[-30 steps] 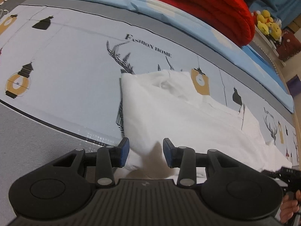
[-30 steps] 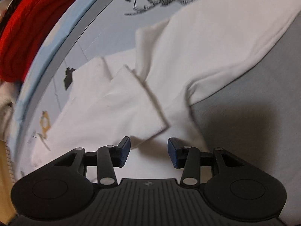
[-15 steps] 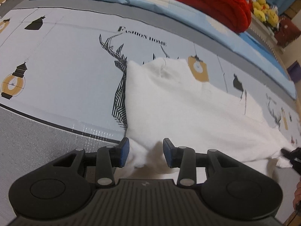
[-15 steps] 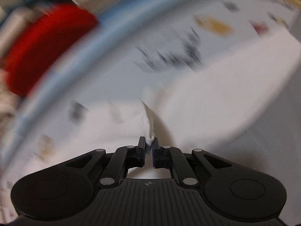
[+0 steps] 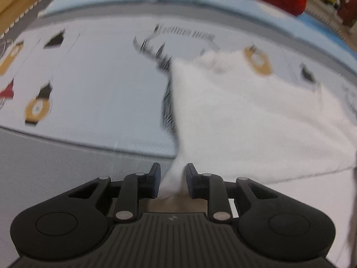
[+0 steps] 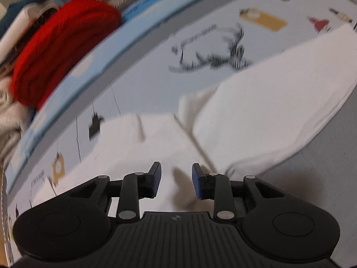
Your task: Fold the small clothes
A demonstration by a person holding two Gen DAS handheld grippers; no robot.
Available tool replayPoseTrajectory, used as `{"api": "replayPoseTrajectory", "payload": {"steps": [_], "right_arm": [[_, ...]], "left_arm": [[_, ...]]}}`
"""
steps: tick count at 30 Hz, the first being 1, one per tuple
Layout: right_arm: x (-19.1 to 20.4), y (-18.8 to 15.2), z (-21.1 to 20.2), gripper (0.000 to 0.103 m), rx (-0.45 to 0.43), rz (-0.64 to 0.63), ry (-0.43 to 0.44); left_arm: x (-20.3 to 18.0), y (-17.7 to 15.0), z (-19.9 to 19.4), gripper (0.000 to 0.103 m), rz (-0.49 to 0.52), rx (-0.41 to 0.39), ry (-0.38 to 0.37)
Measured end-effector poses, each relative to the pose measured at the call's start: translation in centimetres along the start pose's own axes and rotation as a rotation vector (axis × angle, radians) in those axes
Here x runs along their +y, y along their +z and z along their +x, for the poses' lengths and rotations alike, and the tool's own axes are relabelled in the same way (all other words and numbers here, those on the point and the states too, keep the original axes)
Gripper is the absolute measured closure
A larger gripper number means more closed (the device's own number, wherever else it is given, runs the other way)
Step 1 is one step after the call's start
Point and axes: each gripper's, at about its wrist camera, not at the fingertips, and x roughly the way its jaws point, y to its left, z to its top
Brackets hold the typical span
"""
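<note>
Both wrist views look steeply down, close (blurred); both share the white garment (image 5: 245, 120) and printed bedsheet (image 6: 156, 71)

The white garment (image 5: 256, 120) looked like soft, matt cloth, slightly fuzzy where it bunched. Under it the bedsheet (image 5: 100, 84) was smooth printed fabric with a flat finish, and the red blanket (image 6: 60, 44) beyond appeared thick and ribbed, like a coarse knit. The left gripper (image 5: 171, 179) and right gripper (image 6: 176, 179) were matt black plastic with ridged housings, dull metal pins and blue pads.
</note>
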Motion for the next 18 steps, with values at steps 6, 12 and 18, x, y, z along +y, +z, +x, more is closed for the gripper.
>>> {"api": "replayPoseTrajectory", "payload": {"steps": [6, 12, 18], "right_arm": [[-0.8, -1.1, 1.3, 0.072, 0.056, -0.024, -0.059], [-0.9, -0.3, -0.8, 0.071, -0.034, -0.067, -0.031], [-4.7, 0.5, -0.8, 0.071, 0.007, 0.005, -0.117]], "left_arm": [[-0.7, -0.3, 1.9, 0.079, -0.004, 0.071, -0.055], [-2.0, 0.4, -0.2, 0.073, 0.016, -0.040, -0.093], [-3.8, -0.5, 1.7, 0.067, 0.018, 0.055, -0.030]]}}
